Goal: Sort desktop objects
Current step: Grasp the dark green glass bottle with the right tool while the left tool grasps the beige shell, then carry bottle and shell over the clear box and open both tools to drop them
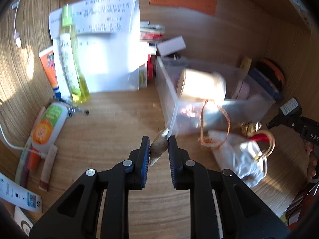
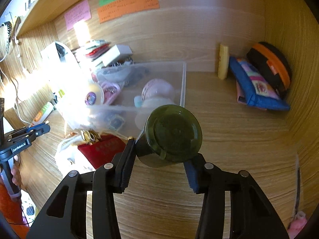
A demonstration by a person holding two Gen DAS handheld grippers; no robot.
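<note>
A beige spiral seashell hangs just above the wooden desk, pinched between the blue pads of my left gripper, which is shut on it. A clear plastic bin holding small items stands just beyond the shell. In the right wrist view, my right gripper is shut on a dark green bottle, whose round base faces the camera. The bottle is lifted in front of the bin's near right corner. The left gripper shows at that view's left edge, and the right gripper at the left wrist view's right edge.
A yellow-green spray bottle, tubes and white papers crowd the left. A white bag with bangles and a red booklet lie before the bin. A blue pouch and an orange-black case fill the right corner.
</note>
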